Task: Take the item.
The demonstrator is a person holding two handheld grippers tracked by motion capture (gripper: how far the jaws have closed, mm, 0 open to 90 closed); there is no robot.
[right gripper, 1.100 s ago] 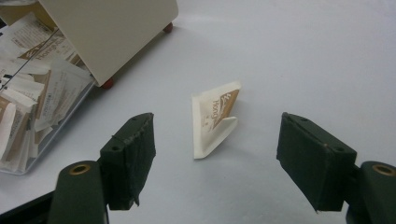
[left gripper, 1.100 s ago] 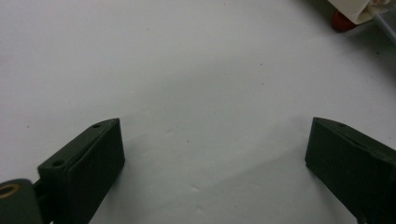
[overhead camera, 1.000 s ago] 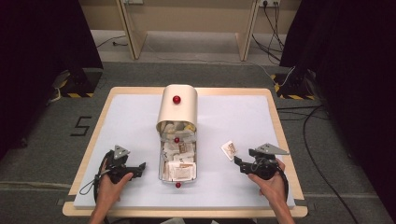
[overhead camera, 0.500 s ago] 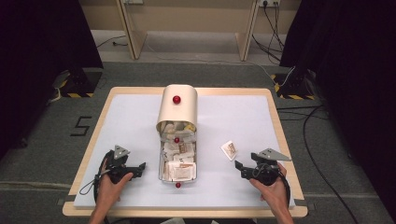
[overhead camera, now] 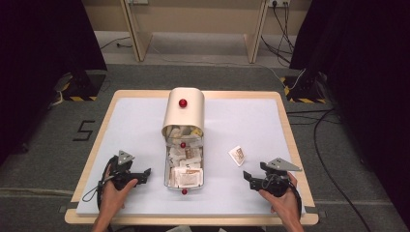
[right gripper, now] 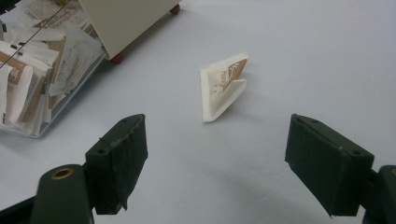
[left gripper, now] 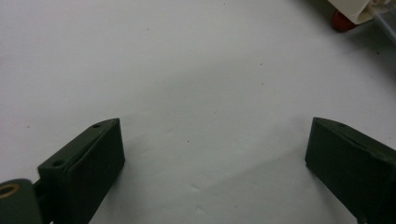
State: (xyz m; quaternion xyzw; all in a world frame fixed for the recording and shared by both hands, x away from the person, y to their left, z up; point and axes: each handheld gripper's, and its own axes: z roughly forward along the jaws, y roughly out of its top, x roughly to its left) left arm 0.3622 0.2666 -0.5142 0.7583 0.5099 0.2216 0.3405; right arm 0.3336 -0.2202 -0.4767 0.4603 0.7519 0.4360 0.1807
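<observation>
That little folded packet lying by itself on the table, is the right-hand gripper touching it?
Apart. In the right gripper view, the packet lies on bare table ahead of the open right gripper, with white surface between them.

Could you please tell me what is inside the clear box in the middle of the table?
The clear box holds a loose heap of paper sachets, white and brown. Its far end sits under the cream roll-top lid, so whatever lies beneath that lid is covered.
</observation>
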